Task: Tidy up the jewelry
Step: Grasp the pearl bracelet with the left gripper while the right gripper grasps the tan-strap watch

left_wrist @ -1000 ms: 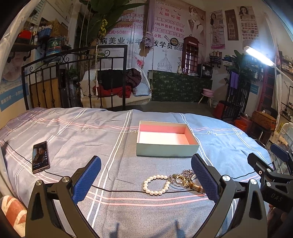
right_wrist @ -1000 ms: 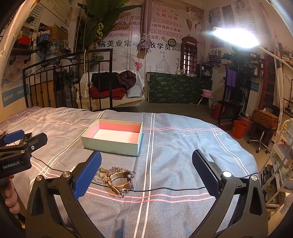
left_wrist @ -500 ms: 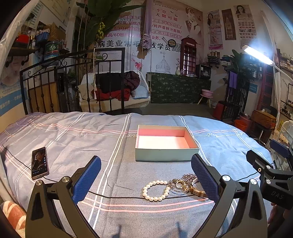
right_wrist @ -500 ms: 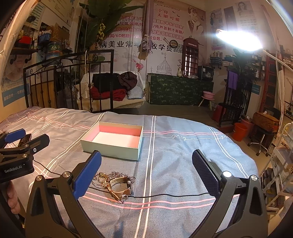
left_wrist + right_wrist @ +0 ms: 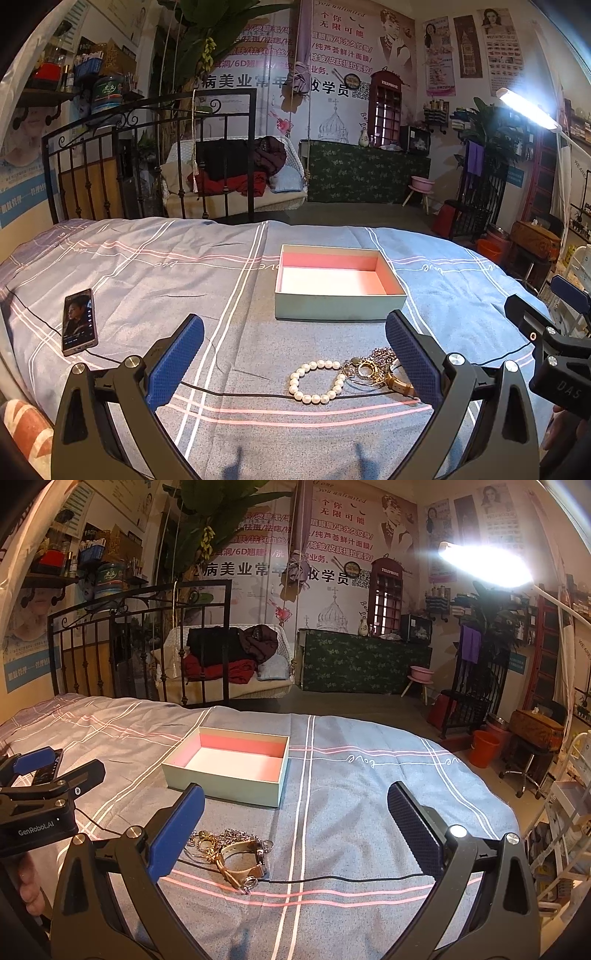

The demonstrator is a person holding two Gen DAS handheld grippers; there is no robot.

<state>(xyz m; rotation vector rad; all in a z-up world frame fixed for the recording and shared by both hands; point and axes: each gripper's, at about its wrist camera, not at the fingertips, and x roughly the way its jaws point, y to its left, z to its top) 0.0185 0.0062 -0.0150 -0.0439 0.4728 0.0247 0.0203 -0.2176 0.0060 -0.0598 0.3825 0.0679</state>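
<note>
We hold the left gripper and the right gripper low over the near edge of the bed, both with jaws spread wide and nothing between them, which suits an approach before any pick. Just ahead of us, near that edge, lies the jewelry: a pearl bracelet in an open ring, touching a tangle of gold rings and chains, with a tan-strapped watch on the right side of the pile. We judge it was heaped there so each piece can be lifted out in turn. A thin black cable runs across the sheet under the pile, and could snag a grasp. It leads to a phone toward the left edge. Farther on, about mid-bed, the open box with its pink lining sits empty, its mouth facing up, ready to receive the pieces.
</note>
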